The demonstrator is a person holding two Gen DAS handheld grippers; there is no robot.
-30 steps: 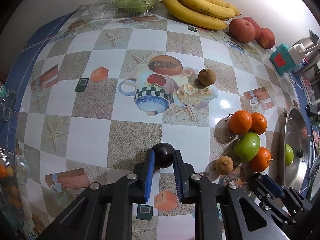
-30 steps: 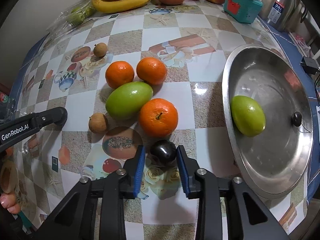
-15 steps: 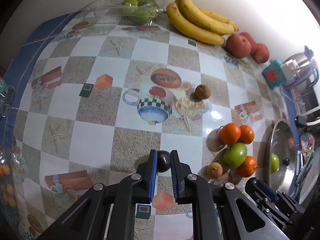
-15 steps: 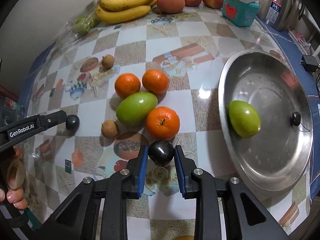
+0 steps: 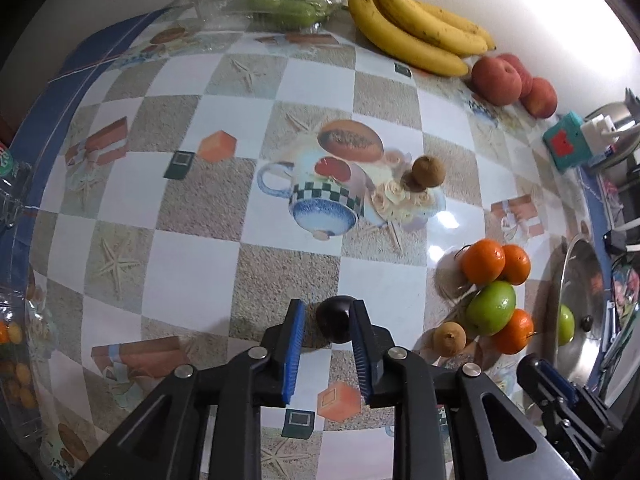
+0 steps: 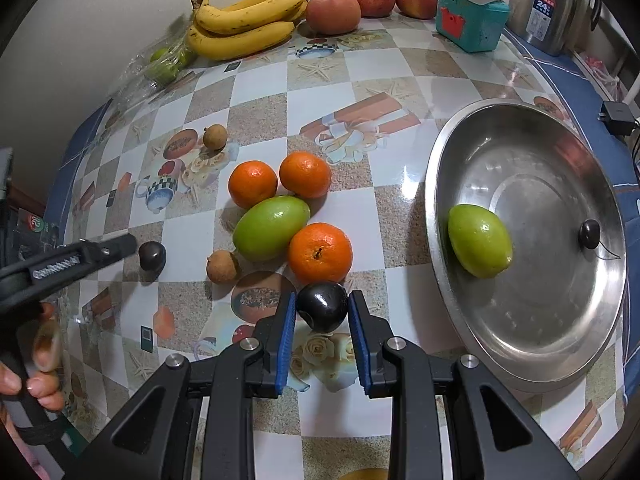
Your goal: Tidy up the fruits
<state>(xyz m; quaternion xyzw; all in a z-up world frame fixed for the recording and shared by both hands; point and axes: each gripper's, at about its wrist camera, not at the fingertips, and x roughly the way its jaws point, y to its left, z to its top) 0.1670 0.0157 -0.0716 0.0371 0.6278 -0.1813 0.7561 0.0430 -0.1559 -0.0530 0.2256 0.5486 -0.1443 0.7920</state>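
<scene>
Your left gripper now stands apart around its dark plum. Half a second ago the pads pinched that plum; now there is a gap at the left pad, while the right pad sits against or just beside the fruit. The plum rests on the table, and the right wrist view shows it just off the left gripper's tip, on a checkered square left of the fruit cluster.

Your right gripper has also widened since the earlier frame. Its jaws stand apart on either side of the second plum, and whether the pads touch it is hard to tell. This plum sits on the table just below the nearest orange, close to the pan's left rim.

The rest is unchanged: a green fruit lies among three oranges, with a small brown fruit beside it and another farther back near the printed teacup. Inside the pan lie a second green fruit and a small dark fruit. Bananas and peaches line the wall.
</scene>
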